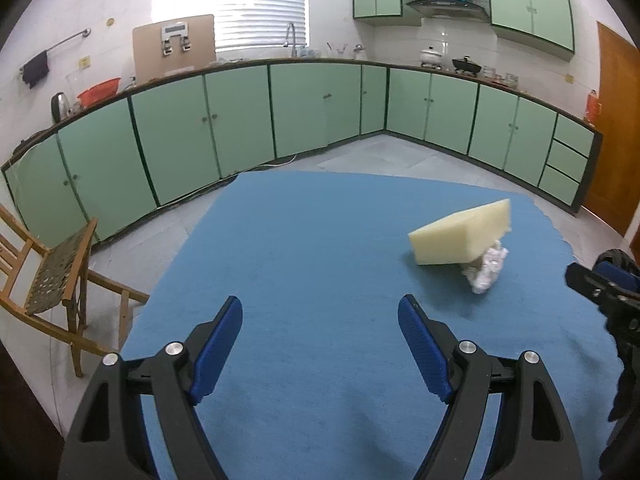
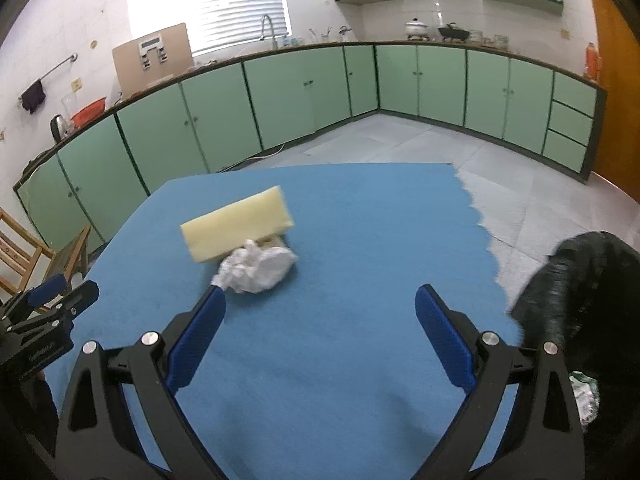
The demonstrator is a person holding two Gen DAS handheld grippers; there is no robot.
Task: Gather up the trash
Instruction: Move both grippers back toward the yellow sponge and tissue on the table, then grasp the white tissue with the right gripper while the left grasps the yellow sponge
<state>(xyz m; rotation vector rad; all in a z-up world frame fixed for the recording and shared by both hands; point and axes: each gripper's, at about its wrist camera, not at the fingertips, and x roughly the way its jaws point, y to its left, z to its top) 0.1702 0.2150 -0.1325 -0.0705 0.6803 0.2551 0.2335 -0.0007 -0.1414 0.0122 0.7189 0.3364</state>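
Your left claw point(image 1: 320, 320) hangs wide apart over bare blue bench point(image 1: 304, 248), holding nothing. Your right claw point(image 2: 320, 304) also gapes; its left finger point(image 2: 200, 332) tip touches the crumpled tissue point(image 2: 260, 266). A yellow sponge point(image 2: 236, 228) leans tilted on that tissue, mid-bench. The black bag point(image 2: 580, 300) sits at the right edge; its contents are unclear.

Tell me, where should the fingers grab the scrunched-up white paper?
Probably the crumpled paper's near, bulging side, coming from the right gripper, which is open. The yellow foam block leans on its far side, so grabbing there would likely knock the block over.
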